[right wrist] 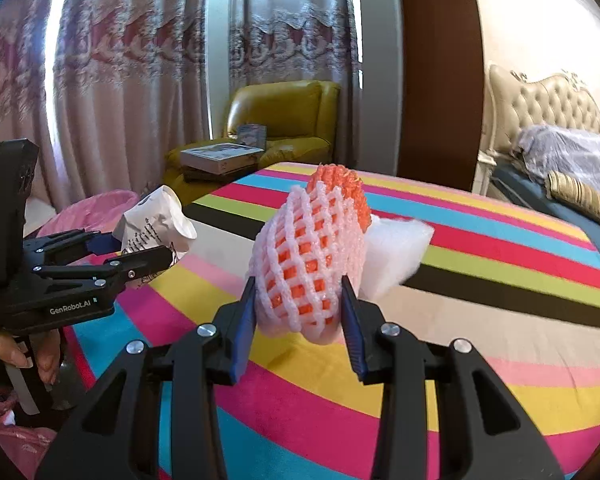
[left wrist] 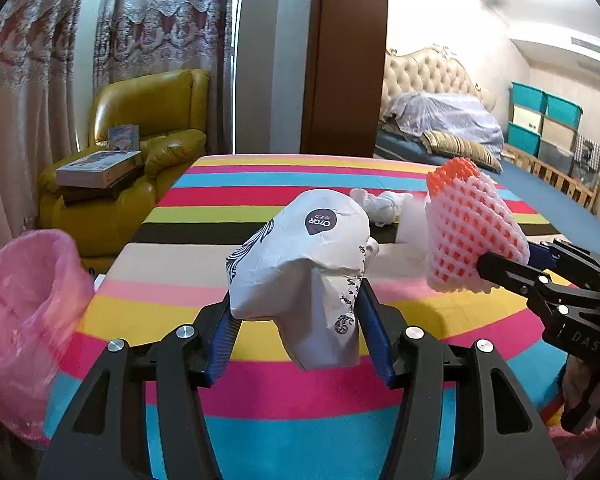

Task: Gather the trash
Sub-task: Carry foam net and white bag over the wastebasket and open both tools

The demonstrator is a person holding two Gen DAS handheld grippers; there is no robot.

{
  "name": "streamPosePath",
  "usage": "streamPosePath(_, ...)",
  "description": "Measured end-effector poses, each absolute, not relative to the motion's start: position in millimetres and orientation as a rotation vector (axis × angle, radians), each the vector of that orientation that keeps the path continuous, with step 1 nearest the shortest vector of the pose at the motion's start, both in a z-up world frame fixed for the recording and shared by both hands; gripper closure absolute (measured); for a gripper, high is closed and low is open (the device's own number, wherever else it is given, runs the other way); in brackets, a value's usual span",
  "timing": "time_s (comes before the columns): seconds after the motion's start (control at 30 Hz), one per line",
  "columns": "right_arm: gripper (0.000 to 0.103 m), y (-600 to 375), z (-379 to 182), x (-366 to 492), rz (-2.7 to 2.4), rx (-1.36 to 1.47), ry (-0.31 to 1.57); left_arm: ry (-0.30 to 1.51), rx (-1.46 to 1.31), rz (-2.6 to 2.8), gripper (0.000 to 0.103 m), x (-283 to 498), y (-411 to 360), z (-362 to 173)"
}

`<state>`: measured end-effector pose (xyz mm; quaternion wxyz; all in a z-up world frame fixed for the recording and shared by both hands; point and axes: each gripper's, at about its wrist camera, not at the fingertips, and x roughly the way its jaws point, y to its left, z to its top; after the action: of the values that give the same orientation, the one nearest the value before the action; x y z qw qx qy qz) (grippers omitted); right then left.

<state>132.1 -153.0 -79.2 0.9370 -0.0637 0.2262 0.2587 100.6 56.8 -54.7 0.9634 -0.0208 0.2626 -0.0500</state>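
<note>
pink bin bag [left wrist: 24, 320] open beside striped table [left wrist: 260, 392].

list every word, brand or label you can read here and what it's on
"OTOR", upside down, in a dark badge on the white paper bag
"DAS" on the right gripper body
"GenRobot.AI" on the left gripper body
Small script down the bag's side: too small to read
Print on the boxes on the yellow armchair: too blurred

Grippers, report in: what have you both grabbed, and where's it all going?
Left gripper shut on crumpled paper bag. Right gripper shut on foam fruit net. Pink trash bag open at left. Crumpled tissue remains on striped table. Path unobstructed.
</note>
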Motion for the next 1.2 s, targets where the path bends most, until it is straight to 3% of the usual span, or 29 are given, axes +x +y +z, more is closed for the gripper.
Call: streamPosePath(1.2,0.064,-9,-51,94,0.800,-0.420,0.389,0.380,-0.138,0.121,0.050,16,179,-28)
